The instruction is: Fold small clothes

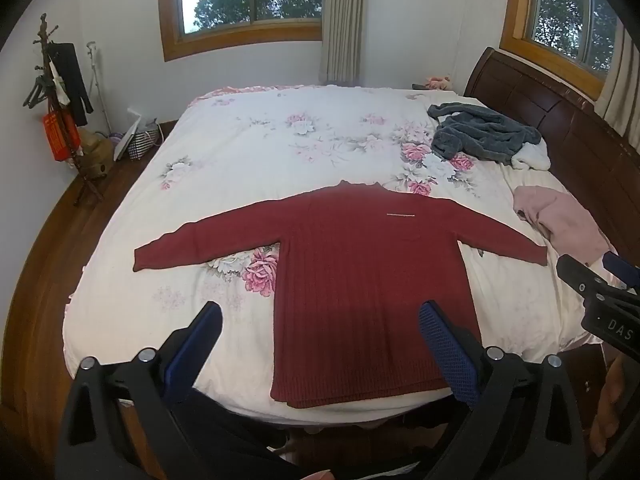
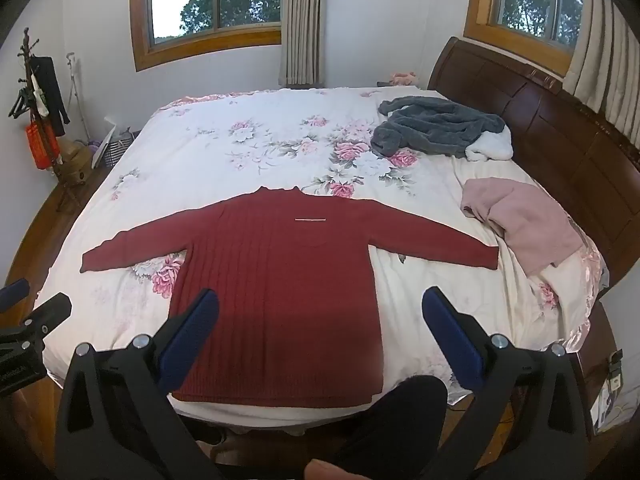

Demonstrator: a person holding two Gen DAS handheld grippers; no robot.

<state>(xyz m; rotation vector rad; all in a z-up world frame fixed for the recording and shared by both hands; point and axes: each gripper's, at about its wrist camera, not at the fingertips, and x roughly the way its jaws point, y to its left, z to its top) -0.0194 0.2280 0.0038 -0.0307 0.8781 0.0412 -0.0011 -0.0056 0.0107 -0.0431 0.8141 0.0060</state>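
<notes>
While both are hovering wide and empty over the near bed edge, the left gripper (image 1: 320, 344) and right gripper (image 2: 320, 336) are facing the red sweater (image 1: 360, 264), lying flat dead ahead, body axis running away, sleeves spread sideways. Each gripper is sitting nearer its own sleeve. Floral bed (image 1: 260, 136) is carrying grey (image 1: 484, 132) and pink garments (image 1: 560, 220) near the headboard.

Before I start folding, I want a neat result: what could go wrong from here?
The red sweater's hem sits at the bed edge, so a pull toward you may slide it off. The pink garment lies just beyond the sleeve cuff and could snag. Both the left tool and right tool are open, gripping nothing yet.
</notes>
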